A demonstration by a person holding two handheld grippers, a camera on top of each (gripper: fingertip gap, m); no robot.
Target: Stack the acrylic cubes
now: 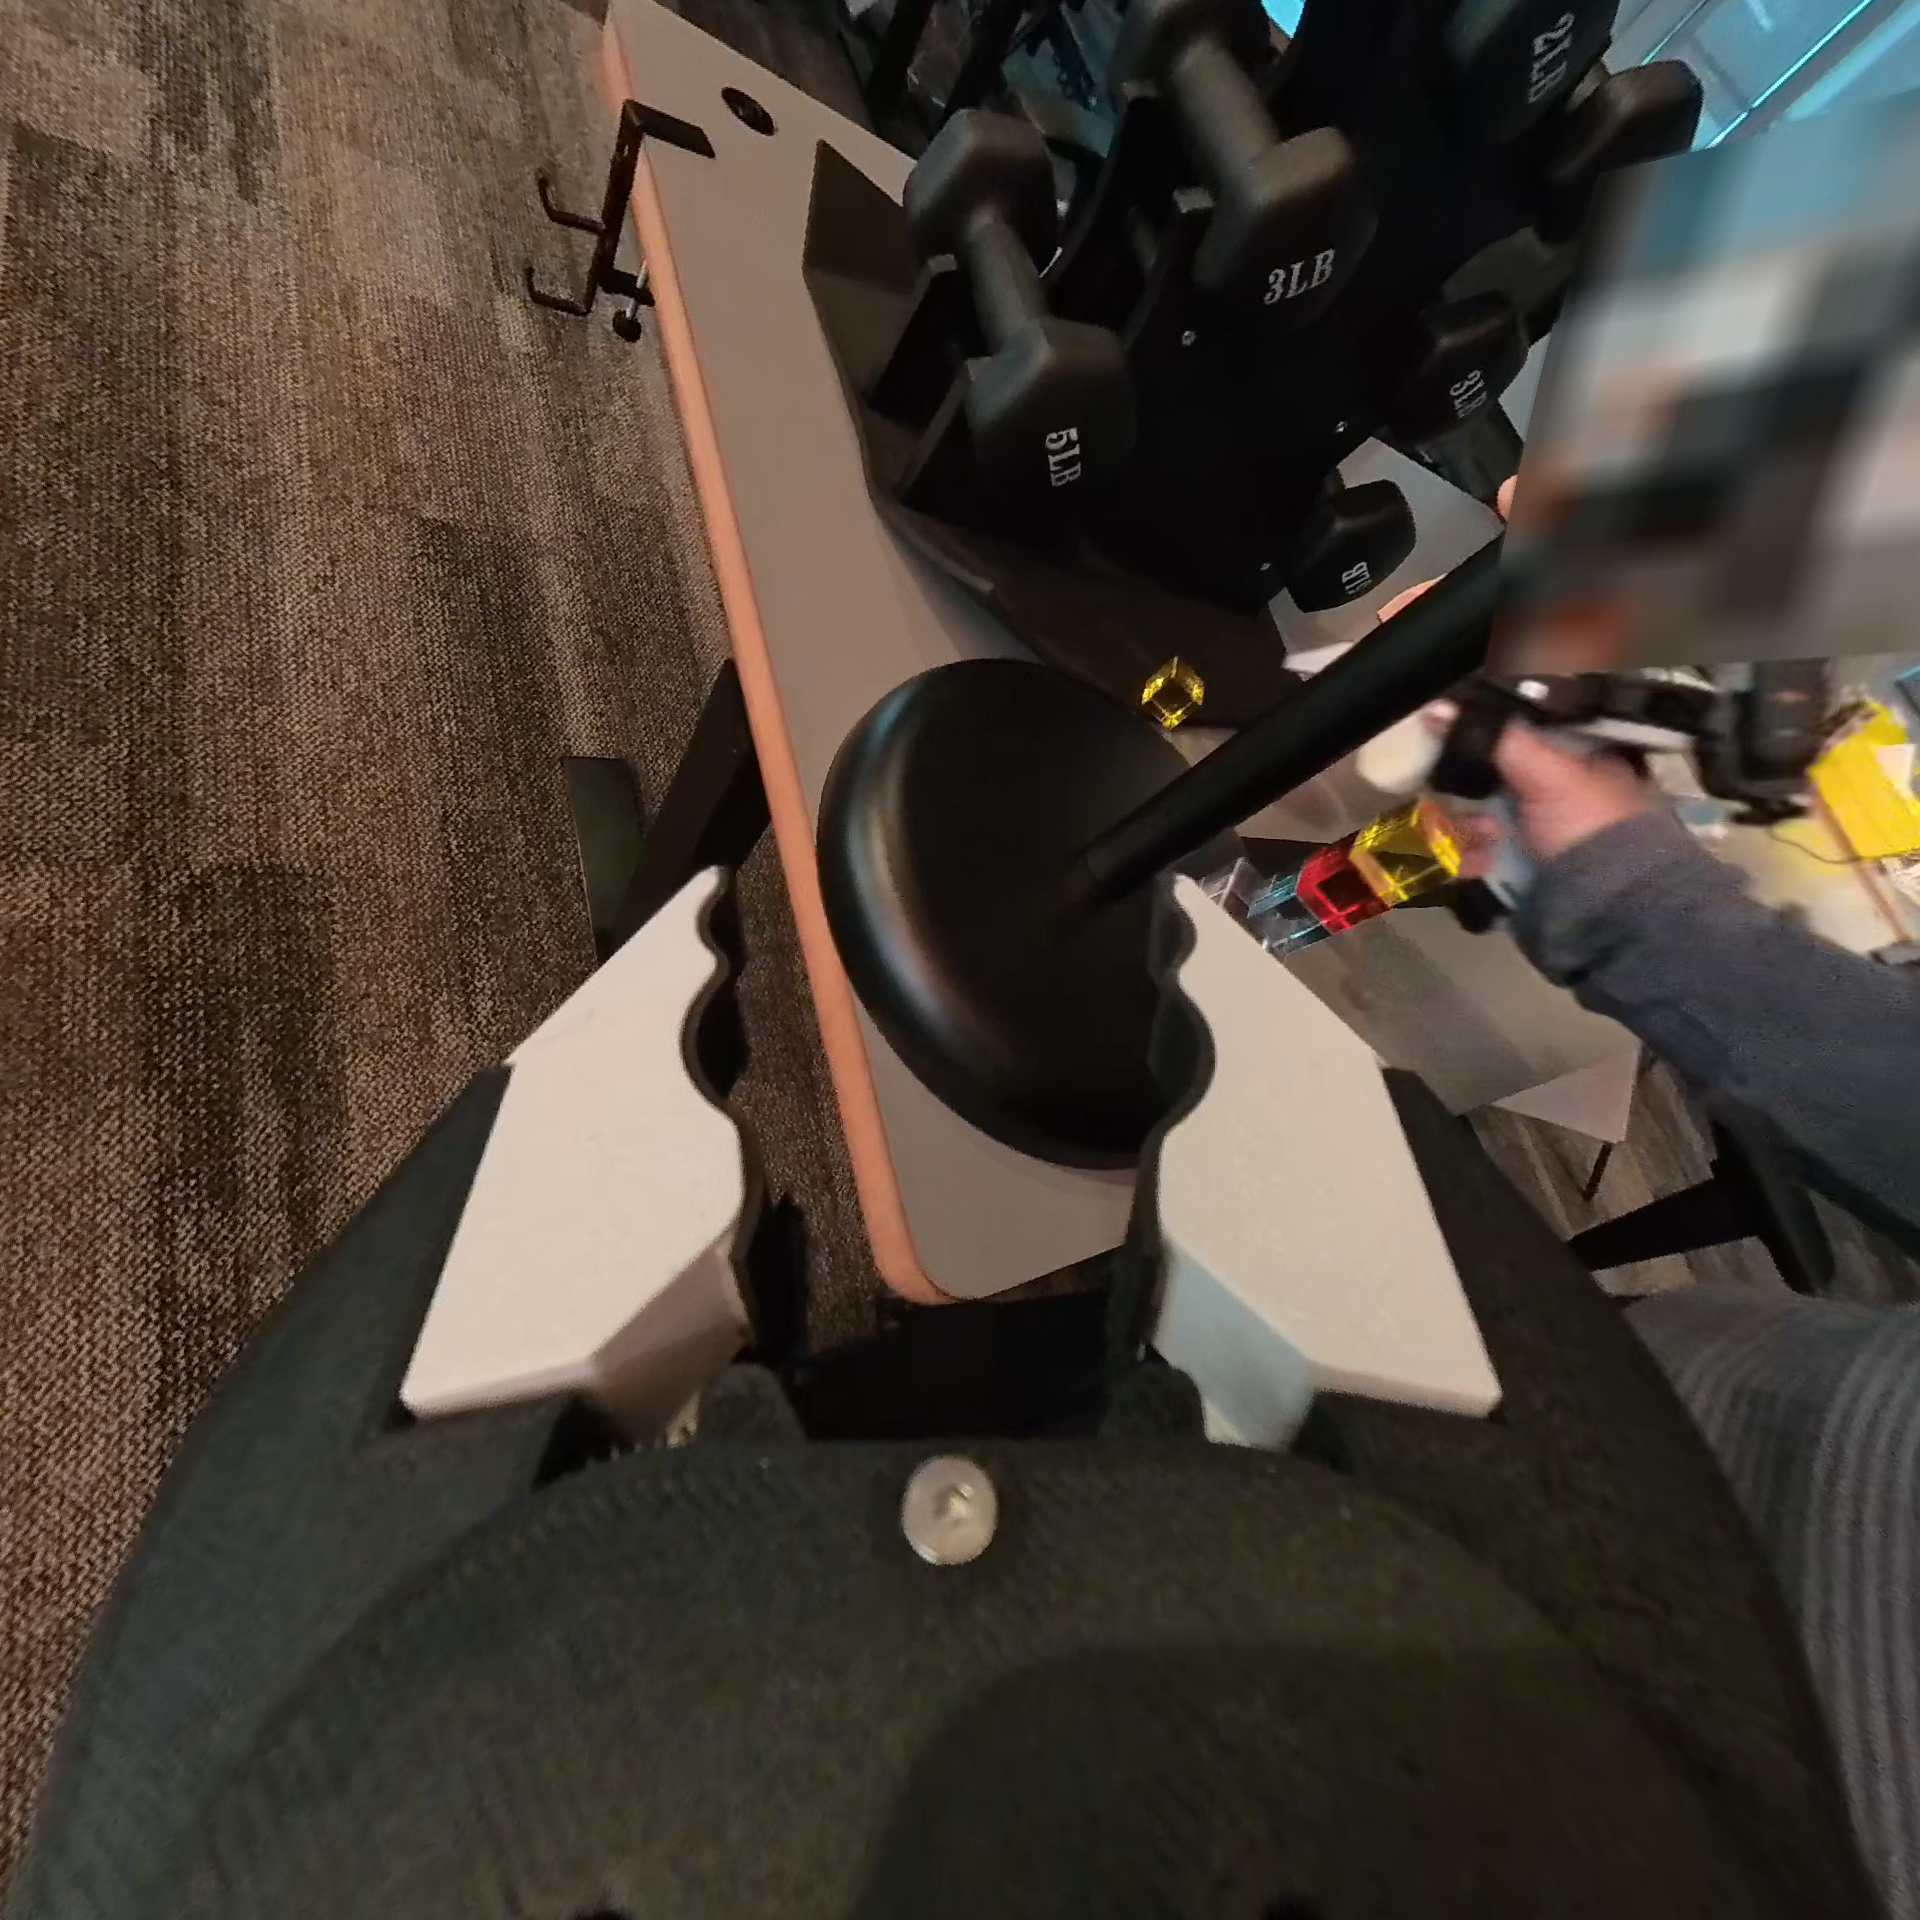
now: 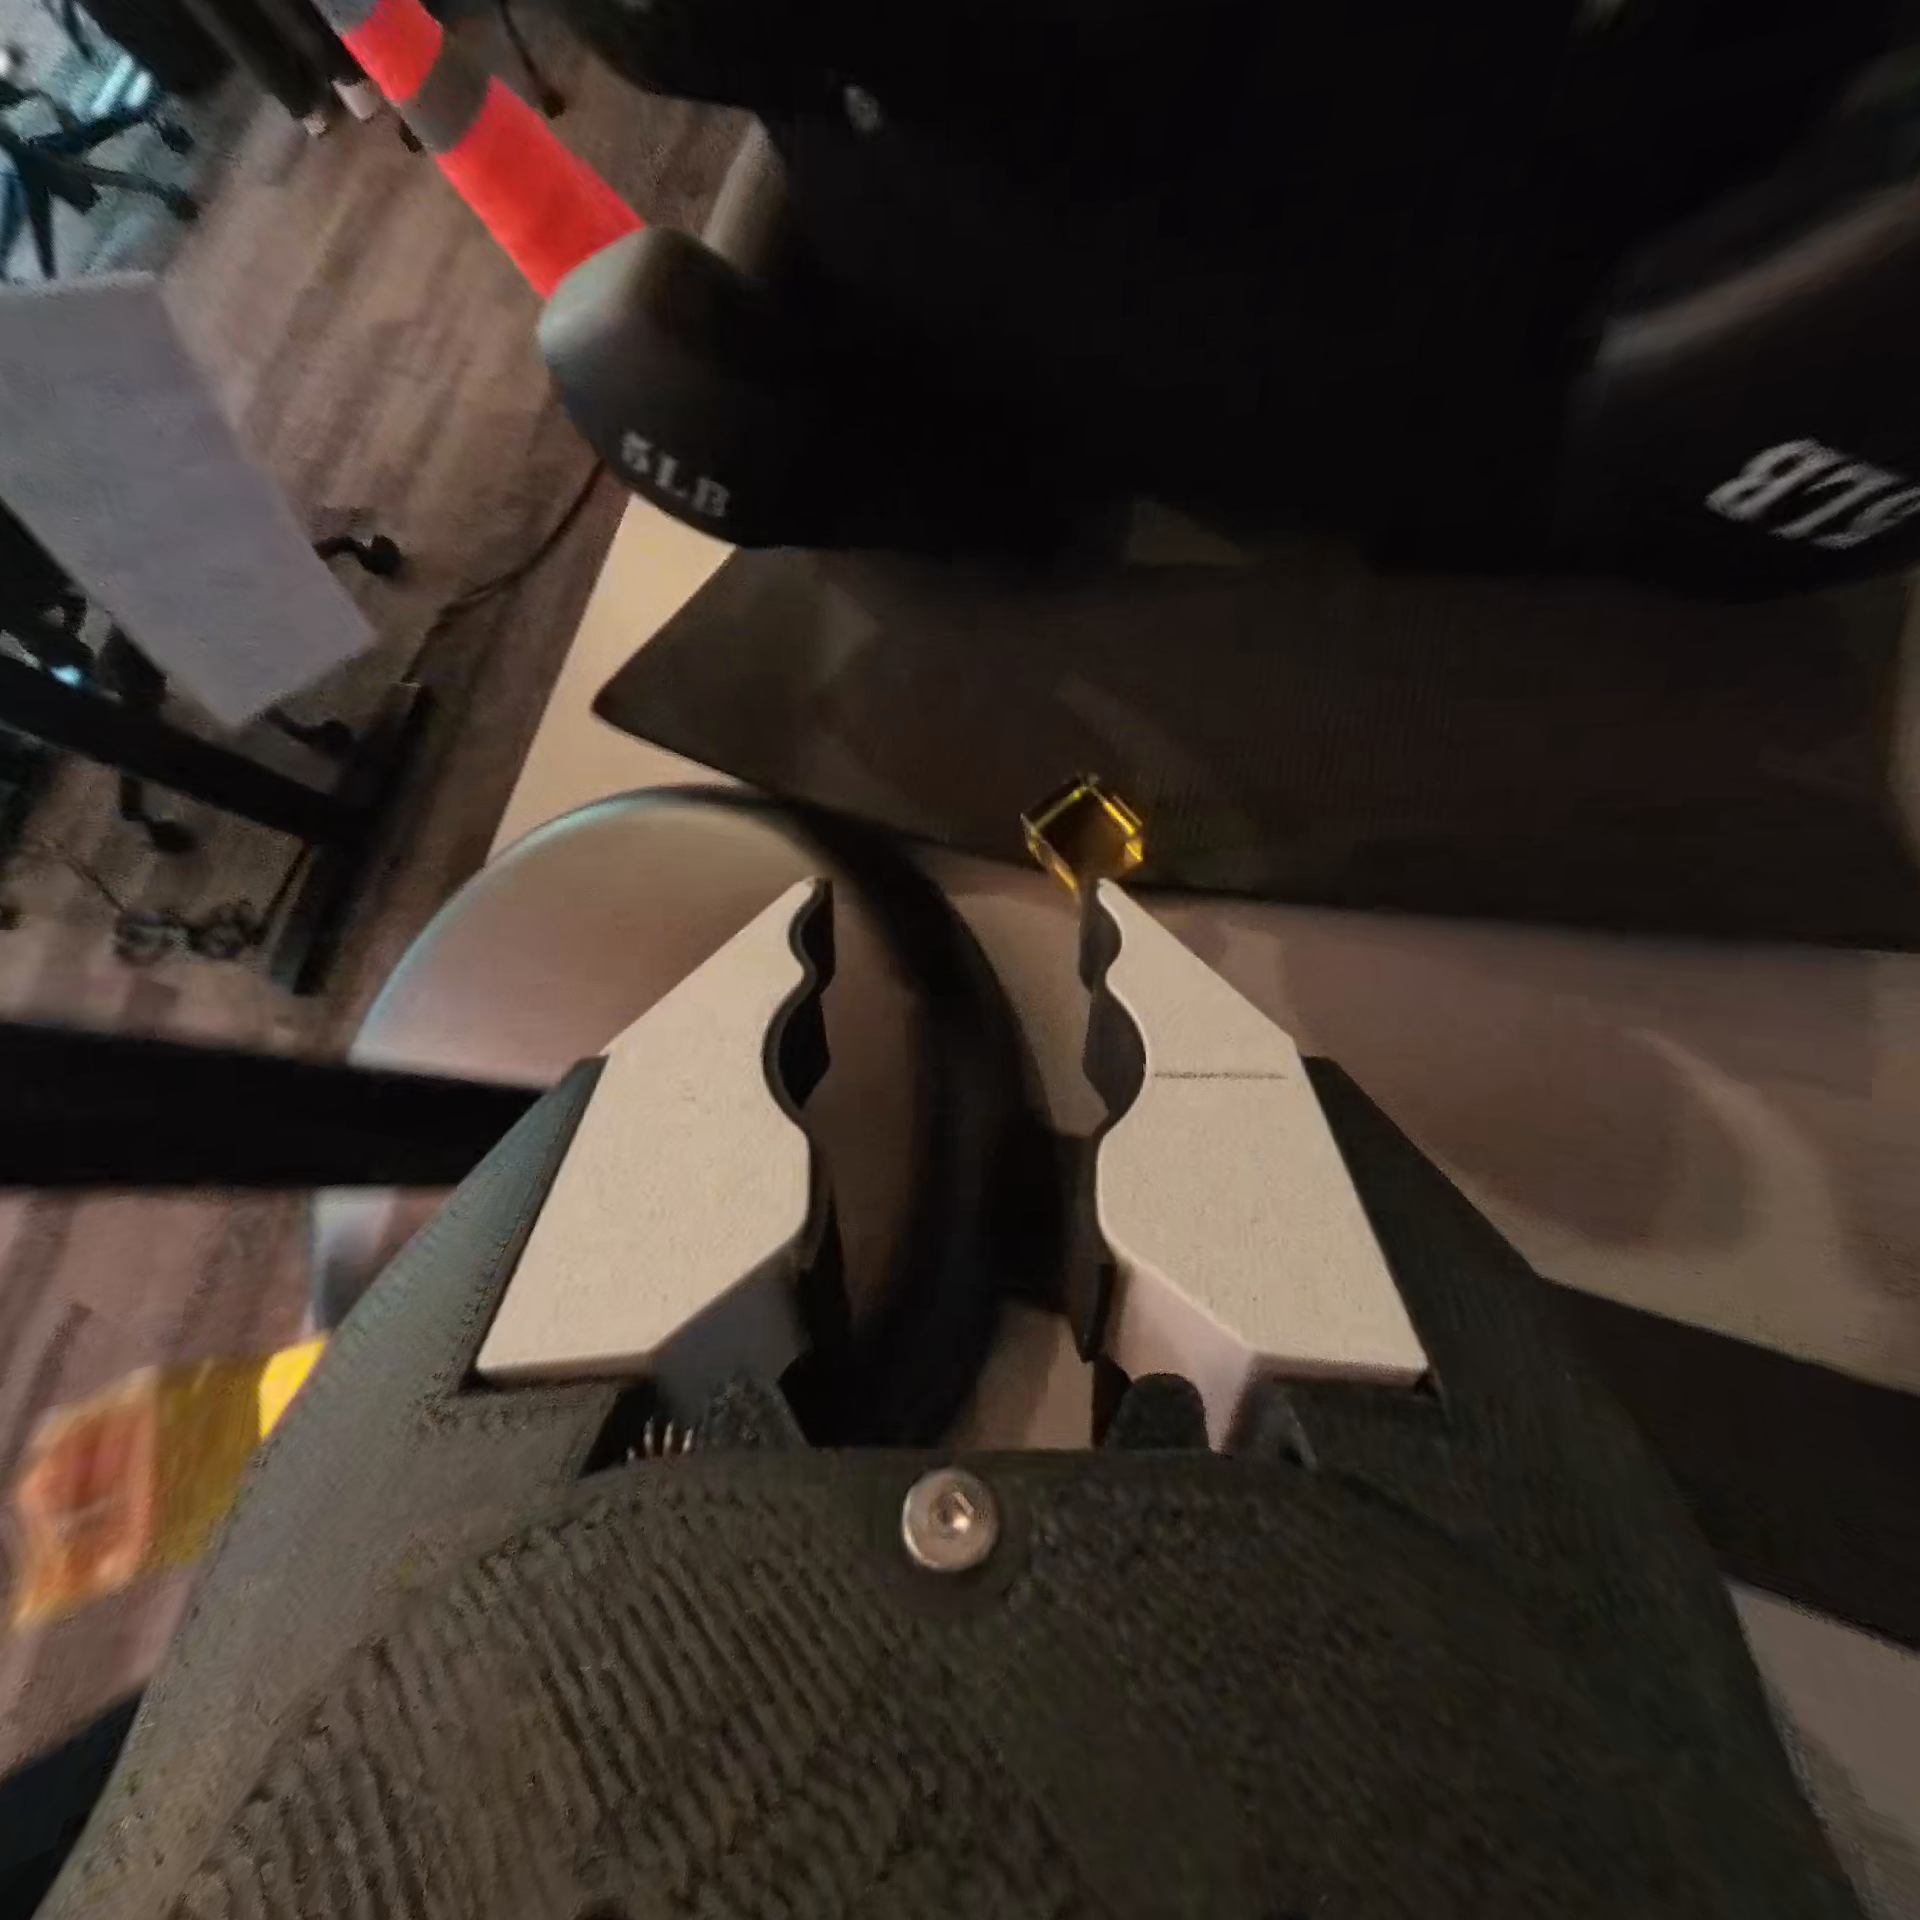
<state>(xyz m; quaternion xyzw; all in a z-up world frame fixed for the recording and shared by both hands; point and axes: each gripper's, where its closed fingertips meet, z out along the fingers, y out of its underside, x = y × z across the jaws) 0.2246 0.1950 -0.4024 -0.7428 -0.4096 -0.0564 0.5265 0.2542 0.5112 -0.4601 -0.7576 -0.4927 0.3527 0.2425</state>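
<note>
My left gripper (image 1: pixel 948 888) is open wide and holds nothing. It hangs over the table's near edge, and the black round base (image 1: pixel 966 914) of a stand lies just beyond its fingers. My right gripper (image 2: pixel 958 891) is open and empty, and the rim of that base (image 2: pixel 956 997) shows through its gap. A small clear yellow cube (image 2: pixel 1086 836) sits just ahead of its right fingertip against the black rack foot (image 2: pixel 1247 707). The cube also shows in the left wrist view (image 1: pixel 1174 691). There the right gripper (image 1: pixel 1455 748), in a person's hand, hovers above a row of clear, red (image 1: pixel 1340 894) and yellow (image 1: pixel 1413 847) cubes.
A black rack of dumbbells (image 1: pixel 1226 364) fills the far part of the grey table (image 1: pixel 748 416). The stand's black pole (image 1: pixel 1299 727) slants up to the right. A black hook clamp (image 1: pixel 603 239) hangs off the table's edge. Brown carpet (image 1: pixel 312 727) lies to the left.
</note>
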